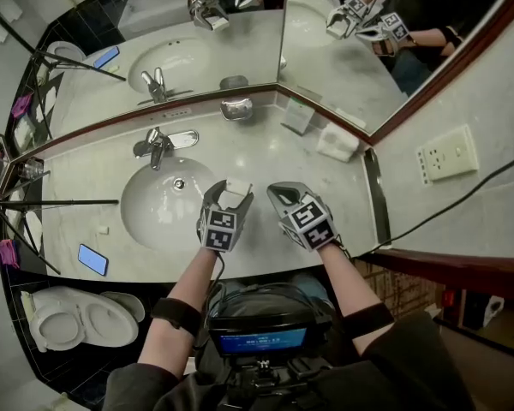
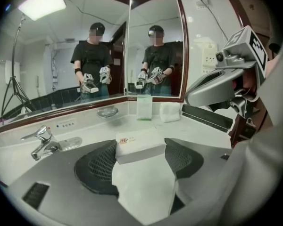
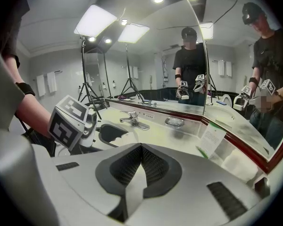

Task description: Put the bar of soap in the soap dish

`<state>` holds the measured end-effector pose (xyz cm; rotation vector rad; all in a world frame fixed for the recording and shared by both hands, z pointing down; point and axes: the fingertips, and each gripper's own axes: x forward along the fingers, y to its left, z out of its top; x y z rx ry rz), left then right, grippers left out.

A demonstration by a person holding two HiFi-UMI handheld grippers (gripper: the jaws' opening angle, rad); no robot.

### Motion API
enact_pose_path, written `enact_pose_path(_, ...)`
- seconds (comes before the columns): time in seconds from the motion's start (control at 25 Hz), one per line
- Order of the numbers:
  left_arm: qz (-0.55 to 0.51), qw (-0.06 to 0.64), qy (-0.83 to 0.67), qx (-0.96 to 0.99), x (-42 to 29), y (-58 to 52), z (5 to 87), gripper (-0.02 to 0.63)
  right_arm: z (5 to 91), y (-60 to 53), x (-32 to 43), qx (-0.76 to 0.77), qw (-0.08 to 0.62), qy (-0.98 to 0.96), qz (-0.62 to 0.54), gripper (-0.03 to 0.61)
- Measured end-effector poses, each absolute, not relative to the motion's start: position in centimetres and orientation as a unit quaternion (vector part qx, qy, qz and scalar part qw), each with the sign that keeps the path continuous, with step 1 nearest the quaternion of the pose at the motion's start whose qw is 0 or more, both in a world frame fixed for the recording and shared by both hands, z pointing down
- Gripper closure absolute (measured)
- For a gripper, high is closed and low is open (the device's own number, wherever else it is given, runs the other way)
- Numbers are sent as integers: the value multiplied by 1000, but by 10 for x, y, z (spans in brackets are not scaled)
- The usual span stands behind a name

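A white boxed bar of soap (image 2: 139,145) sits between the pads of my left gripper (image 2: 140,150), and both pads press on its sides. In the head view that gripper (image 1: 230,192) hangs over the counter at the basin's right rim, with the soap box (image 1: 237,187) at its tips. My right gripper (image 1: 283,198) is just to its right, shut with nothing in it; its pads (image 3: 132,166) meet. The metal soap dish (image 1: 236,108) stands empty at the foot of the mirror, well beyond both grippers, and shows again as the dish (image 2: 107,111) and the dish (image 3: 174,122).
The sink basin (image 1: 154,214) with its chrome faucet (image 1: 158,145) lies left of the grippers. A standing card (image 1: 298,116) and a folded white cloth (image 1: 337,142) sit in the mirror corner. A blue phone (image 1: 92,259) rests at the counter's front left. Tripod legs (image 1: 60,202) cross the left side.
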<state>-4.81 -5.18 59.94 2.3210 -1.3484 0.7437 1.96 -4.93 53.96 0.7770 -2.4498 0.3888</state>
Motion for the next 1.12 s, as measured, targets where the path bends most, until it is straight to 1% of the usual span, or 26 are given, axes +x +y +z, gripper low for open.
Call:
enact_pose_path(0.16,277,183,-481,811,-45,-60,630,291,545,-45,22,286,276,-904,156,558)
enact_pose_path(0.48,295,215,-480,798,-35,-60,683,291,562,-37,36,290,298,-894,168,558)
enact_pose_path(0.92,311,239,-473,789,-30,-66,719,290,570,-38,62,304,315,-882,174,558)
enact_pose_path(1.12,325,254,-468,781,-29,-62,731,277,570,-41,65,303,318,-881,175,558)
